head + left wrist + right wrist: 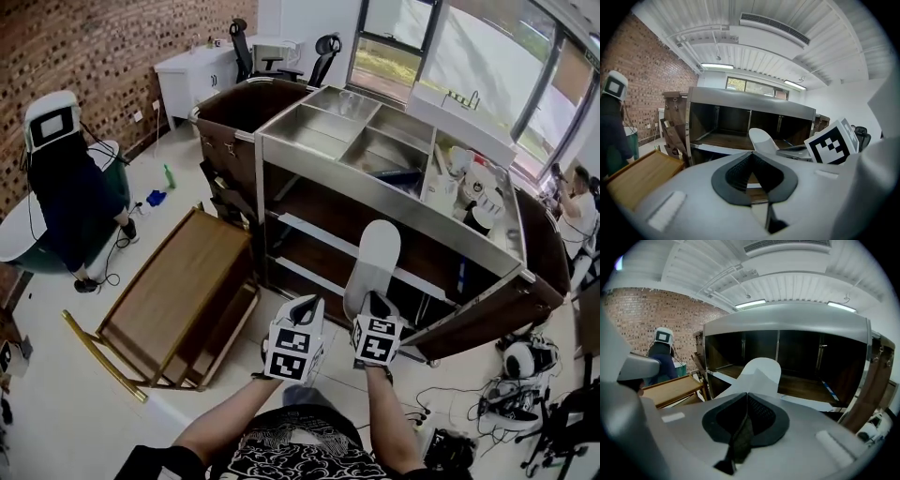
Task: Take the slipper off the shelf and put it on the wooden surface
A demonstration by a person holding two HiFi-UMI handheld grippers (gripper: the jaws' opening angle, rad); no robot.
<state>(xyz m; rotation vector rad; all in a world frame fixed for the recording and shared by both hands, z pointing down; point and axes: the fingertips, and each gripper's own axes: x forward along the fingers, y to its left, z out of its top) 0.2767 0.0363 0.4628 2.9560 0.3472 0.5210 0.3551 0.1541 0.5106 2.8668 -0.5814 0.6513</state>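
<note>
Centre frame: the right gripper (374, 302) was clenched on one end of a white slipper (373, 255), just before the shelf (323, 202). The left gripper (303, 304) was closed, empty. That end-grip might let the slipper swing or drop before reaching the wooden surface (173, 295), lower left.

The slipper (372, 258) is a plain white, flat item with a rounded toe. Your right gripper (373, 302) holds it by the near end, with the jaws closed on it. The toe points away from you, toward the shelf (319, 202). In your head view the slipper overlaps the front edge of the lower tiers; contact with that edge cannot be confirmed. The shelf is a steel-framed unit with dark wooden tiers. The wooden surface (173, 291) is a brown rectangular top in a brass-coloured frame. It stands just left of the shelf, apart from the slipper
</note>
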